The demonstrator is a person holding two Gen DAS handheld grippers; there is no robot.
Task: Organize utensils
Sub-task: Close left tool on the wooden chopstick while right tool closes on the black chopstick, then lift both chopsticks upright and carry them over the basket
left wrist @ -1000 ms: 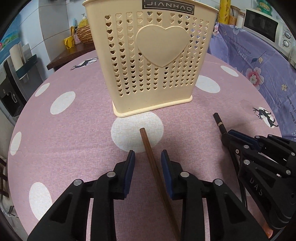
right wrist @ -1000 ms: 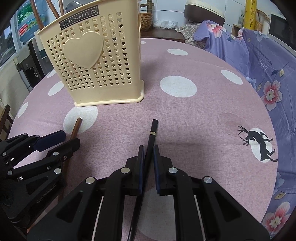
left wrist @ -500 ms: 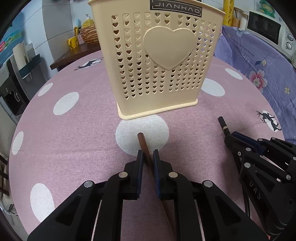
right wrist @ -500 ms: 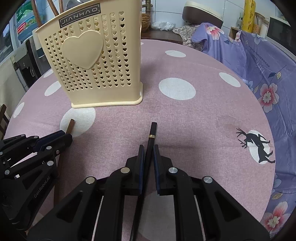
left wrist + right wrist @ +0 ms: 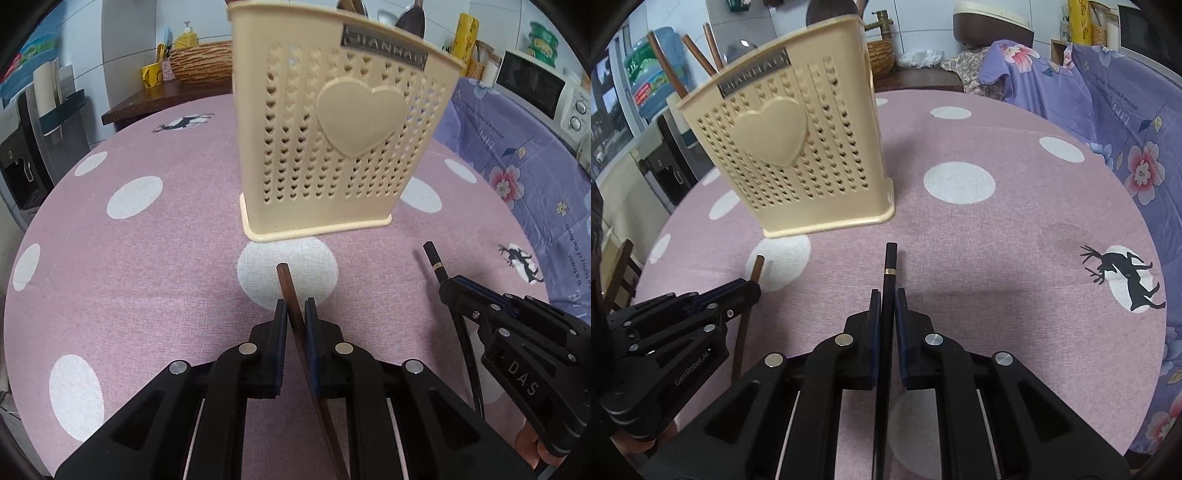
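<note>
The left claw [image 5: 294, 314] sits low over the pink spotted worktop [image 5: 147, 266] and points at the cream utensil holder [image 5: 332, 140]. Its two blue pads are squeezed tight on a brown chopstick [image 5: 291, 295]. The stick pokes out past the tips, over a white dot on the cloth, and its end stops just short of the holder's base. The rest of the stick runs back under the claw.

The right claw [image 5: 885, 314] is beside it, also low and pointing forward. It is pinched shut on a black chopstick [image 5: 888, 266] with a thin gold ring near the end. The black stick sticks straight out from the tips and ends near the holder's right corner, not touching it. In the right view the left claw [image 5: 738, 295] shows at the left edge, with "GenRobot.AI" written on its side. In the left view the right claw [image 5: 480, 306] shows at the right edge, with "DAS" on it.

The holder stands upright, with heart holes and a big heart on the front. Its dark label is blurry; the letters cannot all be read. More brown sticks [image 5: 698, 55] stand inside it.
</note>
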